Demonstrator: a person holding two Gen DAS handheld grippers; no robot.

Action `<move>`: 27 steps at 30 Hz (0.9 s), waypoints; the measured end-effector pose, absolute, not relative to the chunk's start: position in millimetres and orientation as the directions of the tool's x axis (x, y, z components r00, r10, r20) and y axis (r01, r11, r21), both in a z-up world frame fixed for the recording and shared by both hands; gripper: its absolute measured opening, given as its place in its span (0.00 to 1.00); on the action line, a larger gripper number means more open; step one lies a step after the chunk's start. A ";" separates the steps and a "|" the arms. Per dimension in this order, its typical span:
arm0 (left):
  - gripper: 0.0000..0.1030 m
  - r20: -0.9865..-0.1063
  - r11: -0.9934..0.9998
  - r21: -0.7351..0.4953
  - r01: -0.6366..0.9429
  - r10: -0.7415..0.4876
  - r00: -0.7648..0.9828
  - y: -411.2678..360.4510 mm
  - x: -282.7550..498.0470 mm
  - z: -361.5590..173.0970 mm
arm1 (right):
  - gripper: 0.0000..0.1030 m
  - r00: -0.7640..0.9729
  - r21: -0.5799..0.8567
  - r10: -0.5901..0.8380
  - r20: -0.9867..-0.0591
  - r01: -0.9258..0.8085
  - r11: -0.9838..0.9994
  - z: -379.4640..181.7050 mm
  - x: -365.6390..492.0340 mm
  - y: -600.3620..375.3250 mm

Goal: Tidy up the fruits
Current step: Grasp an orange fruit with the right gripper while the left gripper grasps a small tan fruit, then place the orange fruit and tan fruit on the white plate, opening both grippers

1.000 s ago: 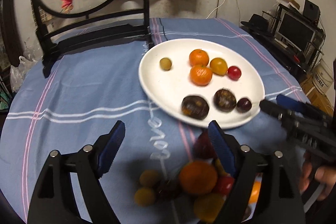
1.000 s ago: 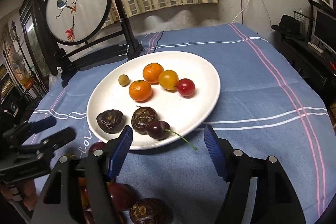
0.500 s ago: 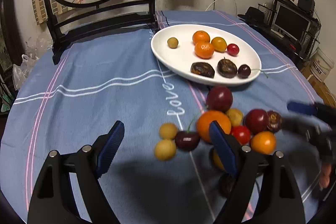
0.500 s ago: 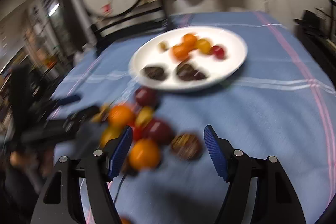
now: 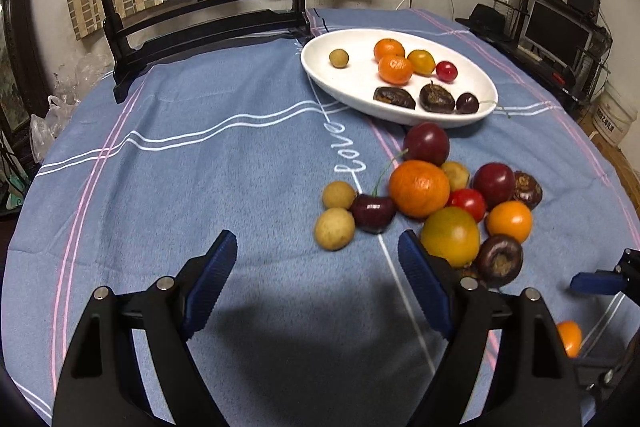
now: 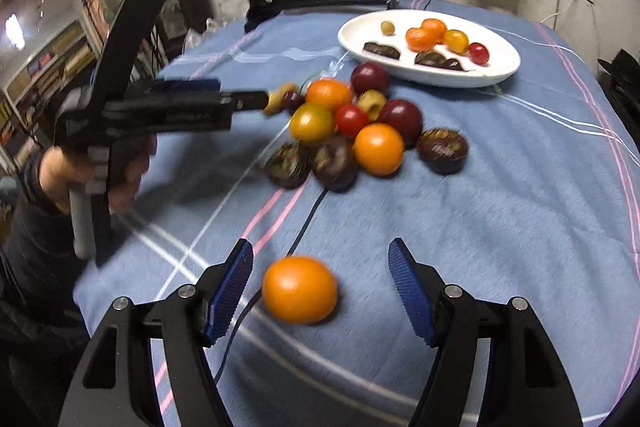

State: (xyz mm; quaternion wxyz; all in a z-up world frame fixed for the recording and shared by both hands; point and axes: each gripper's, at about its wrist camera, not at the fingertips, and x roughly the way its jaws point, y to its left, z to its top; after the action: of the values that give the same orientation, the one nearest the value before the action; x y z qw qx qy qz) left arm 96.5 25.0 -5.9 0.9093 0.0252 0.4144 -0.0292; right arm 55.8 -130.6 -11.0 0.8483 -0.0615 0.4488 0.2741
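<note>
My right gripper (image 6: pixel 320 291) has its jaws spread wide around a stray small orange (image 6: pixel 299 289), which lies on the blue-clothed surface (image 6: pixel 500 227) between the two blue pads, nearer the left one and touching neither. It sits alone, well apart from the fruit pile (image 6: pixel 360 131), with the white plate (image 6: pixel 500 67) beyond that. To take it well, I judge I should shift a little left so it sits centred, drop until the pads bracket its widest girth, then close gently; the skin looks smooth and the fruit would roll away from a lopsided pinch.

The orange is close to round, only slightly wider than tall in this blurred view, so its long axis, if any, runs across my jaws; I cannot tell where the stem end faces. Any approach angle should serve.

My left gripper (image 5: pixel 316 287) hangs empty, jaws wide, just short of the pile, a longan (image 5: pixel 334 229) and a cherry (image 5: pixel 374 213) nearest it.
</note>
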 end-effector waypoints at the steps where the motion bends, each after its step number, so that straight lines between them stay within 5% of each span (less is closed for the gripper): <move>1: 0.78 -0.758 0.997 0.024 0.075 -0.031 0.651 24.9 96.1 -7.1 | 0.66 0.444 0.125 0.397 -0.803 -0.526 0.842 -13.7 53.5 -128.4; 3: 0.78 -0.763 0.997 0.030 0.076 -0.026 0.646 24.3 96.1 -9.1 | 0.50 0.441 0.095 0.378 -0.814 -0.540 0.836 -19.6 47.7 -124.9; 6: 0.78 -0.767 0.996 0.047 0.082 -0.016 0.642 22.0 96.1 -11.5 | 0.39 0.430 0.097 0.380 -0.819 -0.549 0.830 -23.4 47.3 -124.2; 12: 0.68 -0.806 0.997 0.048 0.069 -0.002 0.592 18.1 113.2 -23.5 | 0.39 0.454 0.118 0.389 -0.801 -0.518 0.847 -18.9 55.6 -134.3; 19: 0.23 -0.813 0.994 0.029 0.101 -0.035 0.582 12.7 123.8 -28.7 | 0.39 0.478 0.135 0.396 -0.784 -0.492 0.860 -16.7 63.5 -142.0; 27: 0.23 -0.752 0.992 0.020 0.126 -0.068 0.655 5.5 113.0 16.1 | 0.40 0.565 0.124 0.386 -0.729 -0.445 0.887 14.7 92.4 -156.8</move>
State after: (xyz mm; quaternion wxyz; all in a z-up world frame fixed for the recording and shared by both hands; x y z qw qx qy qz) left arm 113.0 5.5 16.1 0.9090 0.0352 0.4117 -0.0536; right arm 92.4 -156.8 14.7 0.8838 -0.0369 0.4029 0.2351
